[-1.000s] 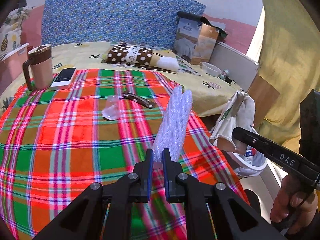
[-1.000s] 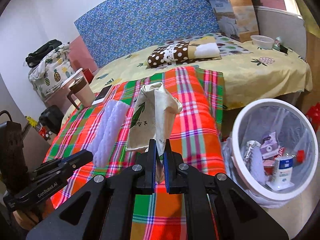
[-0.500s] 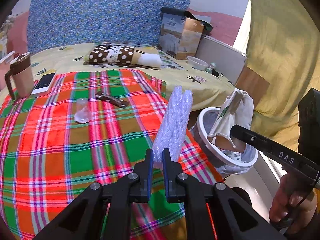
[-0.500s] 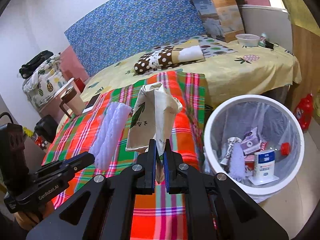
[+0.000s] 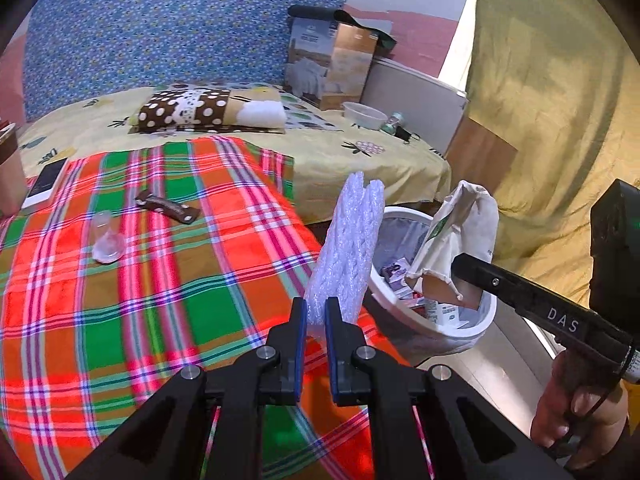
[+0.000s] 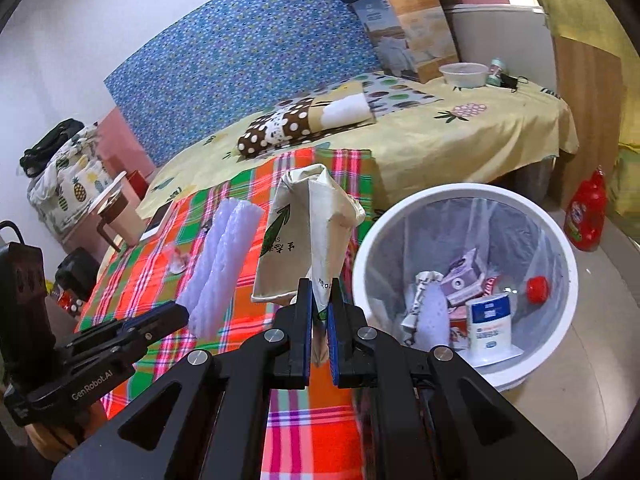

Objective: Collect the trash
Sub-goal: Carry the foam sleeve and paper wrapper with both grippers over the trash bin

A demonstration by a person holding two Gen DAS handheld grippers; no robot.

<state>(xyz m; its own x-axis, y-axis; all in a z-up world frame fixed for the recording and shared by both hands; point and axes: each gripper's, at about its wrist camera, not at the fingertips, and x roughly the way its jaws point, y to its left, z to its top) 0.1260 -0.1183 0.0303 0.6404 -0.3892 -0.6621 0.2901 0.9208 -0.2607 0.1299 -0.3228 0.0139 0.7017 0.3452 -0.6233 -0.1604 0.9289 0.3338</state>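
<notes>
Two pieces of trash are in your grip & both have swung toward the bin over the last sec: the white lined trash bin point(image 6: 466, 280) sat at the right edge of the right wrist view before, now it fills the right half, rim just beside the paper bag. In the left wrist view the bin point(image 5: 432, 324) was barely showing behind the bag; now it's open to view w/ cartons inside. Means you're in the carry-to-bin step, drop not yet done. Near first: left gripper point(image 5: 316, 316) is clamped tight on the bottom end of the white foam net sleeve point(image 5: 348, 240), which stands upright & leans a bit right, its top overlapping the bin rim in that view, though whether it's truly over the opening I can't tell. Right gripper point(image 6: 320, 304) is pinched shut on the lower edge of the cream paper bag point(image 6: 308, 232) w/ green leaf print, bag upright, crumpled at top, just left of the bin. Both tools point down at a slant toward the bed edge; your right hand point(image 5: 580, 412) wraps the handle low right. Farther out on the plaid blanket point(image 5: 120, 300): a clear plastic cup point(image 5: 106, 240) on its side & a brown snack wrapper point(image 5: 168, 208), uncollected. Beyond, a phone point(image 5: 44, 184) & a polka-dot pillow point(image 5: 188, 110).
</notes>
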